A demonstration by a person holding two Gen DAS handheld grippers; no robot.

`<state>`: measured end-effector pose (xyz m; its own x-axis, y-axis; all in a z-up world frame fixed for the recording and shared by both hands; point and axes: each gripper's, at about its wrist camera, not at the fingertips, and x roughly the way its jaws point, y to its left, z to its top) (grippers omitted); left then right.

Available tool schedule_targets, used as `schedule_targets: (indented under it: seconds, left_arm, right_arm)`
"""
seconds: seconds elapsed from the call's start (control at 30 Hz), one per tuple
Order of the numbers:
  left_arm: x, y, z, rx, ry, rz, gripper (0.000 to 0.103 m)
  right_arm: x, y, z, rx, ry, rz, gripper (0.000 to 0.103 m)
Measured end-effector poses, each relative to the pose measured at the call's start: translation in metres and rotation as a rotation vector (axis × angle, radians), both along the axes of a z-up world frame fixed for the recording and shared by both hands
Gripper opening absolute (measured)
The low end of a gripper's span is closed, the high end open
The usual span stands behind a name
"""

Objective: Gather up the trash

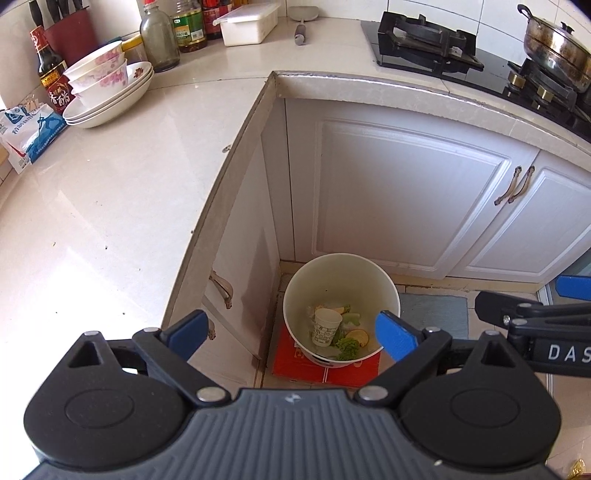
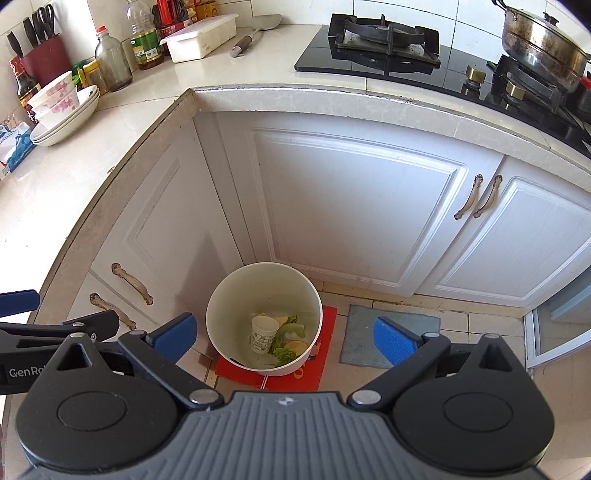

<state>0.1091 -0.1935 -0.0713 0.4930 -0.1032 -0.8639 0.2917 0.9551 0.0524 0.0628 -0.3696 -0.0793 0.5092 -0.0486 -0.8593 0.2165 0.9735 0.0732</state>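
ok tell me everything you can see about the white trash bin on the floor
The white trash bin is a round, open-topped bucket, plastic by its look, with no lid or liner visible. It stands upright on a red mat on the tiled floor, in the corner where the white cabinets meet. Inside sit a patterned paper cup, upright and slightly tilted, green leafy scraps and yellowish peel. Both grippers hover above it, open, touching nothing.

Below me, the tiled floor (image 2: 461, 325) carries a red mat (image 2: 314, 373) with the white bin (image 2: 221, 306) standing on it, and a grey mat (image 2: 369, 325) just beside. The countertop (image 1: 92, 221) carries stacked bowls (image 1: 107, 92), bottles (image 1: 159, 37) and a white box (image 1: 247, 22).
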Motion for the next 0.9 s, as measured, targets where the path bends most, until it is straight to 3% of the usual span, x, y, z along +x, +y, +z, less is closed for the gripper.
schedule_targets:
  seconds: [0.9]
  left_arm:
    - [-0.0003, -0.0012, 0.0040, -0.001, -0.002, -0.006, 0.097]
  right_arm:
    - [-0.0048, -0.0021, 0.0036, -0.001, -0.012, -0.009, 0.103]
